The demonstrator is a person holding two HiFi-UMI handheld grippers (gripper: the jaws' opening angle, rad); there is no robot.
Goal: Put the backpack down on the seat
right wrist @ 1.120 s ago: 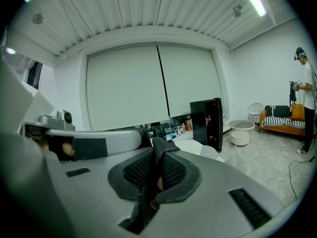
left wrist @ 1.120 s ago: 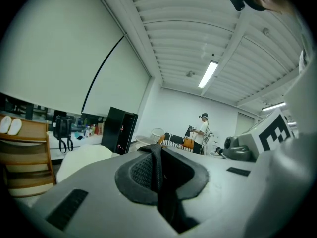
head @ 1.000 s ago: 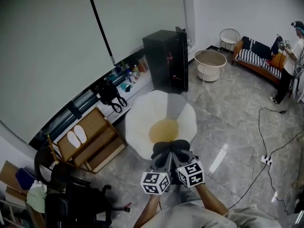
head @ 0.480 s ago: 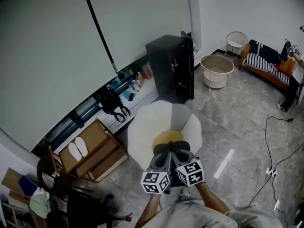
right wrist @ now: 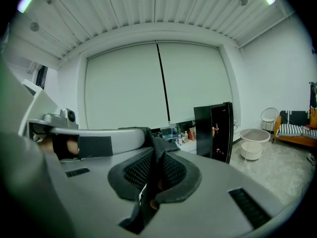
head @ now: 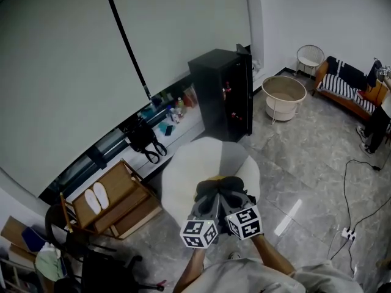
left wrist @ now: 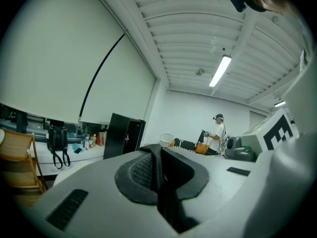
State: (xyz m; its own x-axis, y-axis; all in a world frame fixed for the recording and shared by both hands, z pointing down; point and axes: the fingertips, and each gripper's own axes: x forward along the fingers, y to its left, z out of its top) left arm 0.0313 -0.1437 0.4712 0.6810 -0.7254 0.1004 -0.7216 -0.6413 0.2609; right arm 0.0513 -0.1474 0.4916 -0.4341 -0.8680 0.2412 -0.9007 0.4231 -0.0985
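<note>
Presently, the backpack [head: 221,186] is held above the white seat [head: 183,170] — its dark strap [right wrist: 154,158] is clamped by the left gripper [head: 208,201] and the right gripper [head: 234,200], jaws pressed together on it.

Glossy stone-look floor [head: 305,157]; wooden rack [head: 116,188]; seat [head: 183,170] seemingly soft cloth.

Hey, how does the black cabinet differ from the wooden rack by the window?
The cabinet is black and tall; the rack is light wood and low. The rack carries white slippers on top; the cabinet's top looks bare. Both stand on the floor along the blind-covered wall.
</note>
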